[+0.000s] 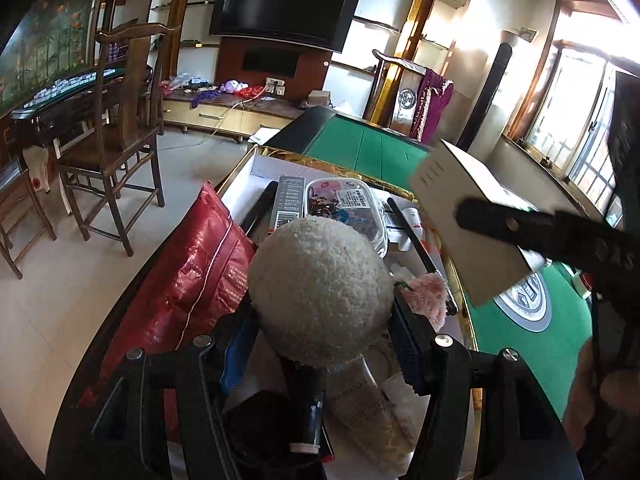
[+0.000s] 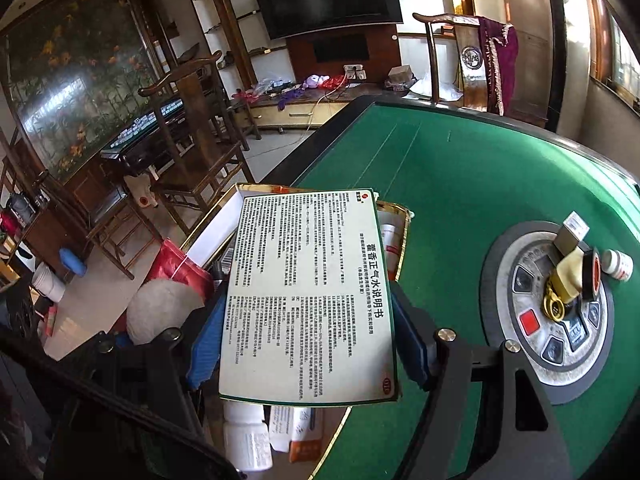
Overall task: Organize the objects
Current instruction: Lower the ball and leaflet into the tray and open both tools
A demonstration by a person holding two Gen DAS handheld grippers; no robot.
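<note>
My left gripper (image 1: 322,340) is shut on a white fluffy ball (image 1: 320,288), its blue pads pressing both sides. The ball hangs over an open gold-rimmed box (image 1: 264,168) that holds a red bag (image 1: 188,280), a clear plastic tub (image 1: 344,208), a pink fluffy piece (image 1: 428,296) and several other small items. My right gripper (image 2: 308,344) is shut on a flat medicine box (image 2: 308,300) with printed text, held above the gold-rimmed box's (image 2: 224,220) right edge. The ball (image 2: 160,308) shows to its left. In the left wrist view the medicine box (image 1: 460,220) hovers at the right.
The box sits on a green felt mahjong table (image 2: 460,168). On the table's centre dial (image 2: 516,272) lie a gold keyring bottle (image 2: 564,276) and a small white jar (image 2: 618,264). Wooden chairs (image 1: 116,160) and a second game table (image 1: 60,96) stand on the tiled floor to the left.
</note>
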